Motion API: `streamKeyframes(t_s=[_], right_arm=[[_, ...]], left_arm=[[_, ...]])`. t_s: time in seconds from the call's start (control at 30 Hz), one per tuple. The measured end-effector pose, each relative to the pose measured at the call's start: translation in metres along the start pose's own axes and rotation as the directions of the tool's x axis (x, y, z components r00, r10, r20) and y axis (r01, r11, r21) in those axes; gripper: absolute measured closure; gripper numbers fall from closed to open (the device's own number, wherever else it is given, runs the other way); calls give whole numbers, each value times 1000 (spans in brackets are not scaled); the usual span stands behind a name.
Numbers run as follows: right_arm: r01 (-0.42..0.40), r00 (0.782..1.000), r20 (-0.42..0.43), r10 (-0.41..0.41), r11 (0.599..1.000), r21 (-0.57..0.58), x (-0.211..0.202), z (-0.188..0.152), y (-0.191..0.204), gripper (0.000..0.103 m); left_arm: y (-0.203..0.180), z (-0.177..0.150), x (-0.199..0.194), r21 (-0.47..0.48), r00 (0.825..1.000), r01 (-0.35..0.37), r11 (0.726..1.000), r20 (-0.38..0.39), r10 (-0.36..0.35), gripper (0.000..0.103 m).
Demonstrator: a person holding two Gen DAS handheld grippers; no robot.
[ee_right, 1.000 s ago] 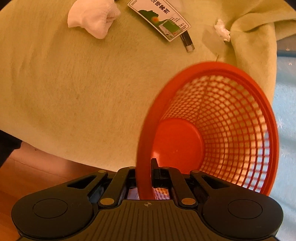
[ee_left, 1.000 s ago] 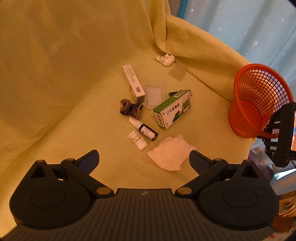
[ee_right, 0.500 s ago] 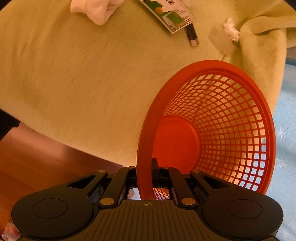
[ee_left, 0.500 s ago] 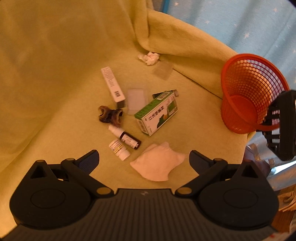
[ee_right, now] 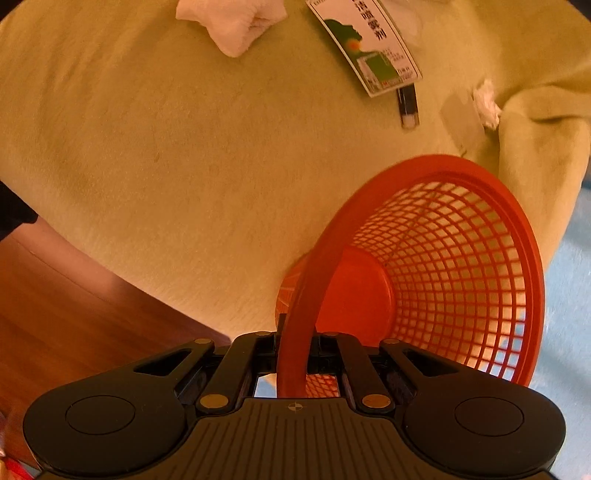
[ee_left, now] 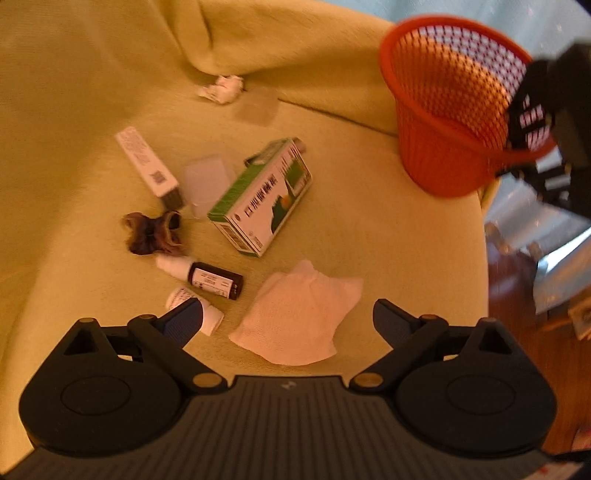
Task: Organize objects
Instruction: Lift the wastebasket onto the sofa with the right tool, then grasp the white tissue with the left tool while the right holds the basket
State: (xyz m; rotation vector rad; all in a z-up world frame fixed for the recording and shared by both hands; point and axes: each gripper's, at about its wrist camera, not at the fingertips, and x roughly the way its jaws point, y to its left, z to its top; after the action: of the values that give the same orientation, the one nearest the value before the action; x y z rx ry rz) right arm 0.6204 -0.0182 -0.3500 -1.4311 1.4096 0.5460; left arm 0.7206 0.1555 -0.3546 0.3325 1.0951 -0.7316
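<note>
Left wrist view: left gripper [ee_left: 287,319] spread wide, holding nothing. Just ahead of the jaws, one tissue [ee_left: 299,322]; beyond it two bottles [ee_left: 202,277], one green box [ee_left: 262,206], one white box [ee_left: 147,161], one scrunchie [ee_left: 153,233], a blurred paper wad [ee_left: 222,88]. Far right, one basket [ee_left: 448,122].

Right wrist view: right gripper [ee_right: 294,345] pinches the basket [ee_right: 443,273] rim, jaws nearly together; basket sits on the cloth [ee_right: 177,158] edge.

We are seeing the left gripper's finger [ee_left: 181,322] covering part of a small white bottle [ee_left: 192,306]; the green box [ee_right: 364,44] and white cloth [ee_right: 231,22] are running off the right wrist view's top edge. The box's print is blurring beyond reading, and the orange basket's rim [ee_right: 295,354] is hiding the right gripper's fingertips.
</note>
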Motion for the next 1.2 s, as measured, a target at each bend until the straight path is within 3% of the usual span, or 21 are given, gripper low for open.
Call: streamKeyframes(t_s=[0.37,0.73,0.8,0.97,1.2], right_arm=[[11,1000,20,-9,996,-91,5,2,4,102],[49,997,62,-47,999,-24,2,-3,6,102],[58,996,71,-57,998,-13,2,-3,6,102],[62,994,85,-64,998,16,4,-4,6,102],[74,992,98,-78,996,50,4,-5,9,102]], left_arm=[[-8,-5,41,99,999,26,995,-33,-22,22],[-13,-8,50,115,999,29,993,-48,-24,33],[-14,-8,52,129,998,26,991,-56,-19,38],[-12,-7,51,119,997,35,992,-76,-26,68],[-6,-1,36,79,996,46,996,-75,-40,91]])
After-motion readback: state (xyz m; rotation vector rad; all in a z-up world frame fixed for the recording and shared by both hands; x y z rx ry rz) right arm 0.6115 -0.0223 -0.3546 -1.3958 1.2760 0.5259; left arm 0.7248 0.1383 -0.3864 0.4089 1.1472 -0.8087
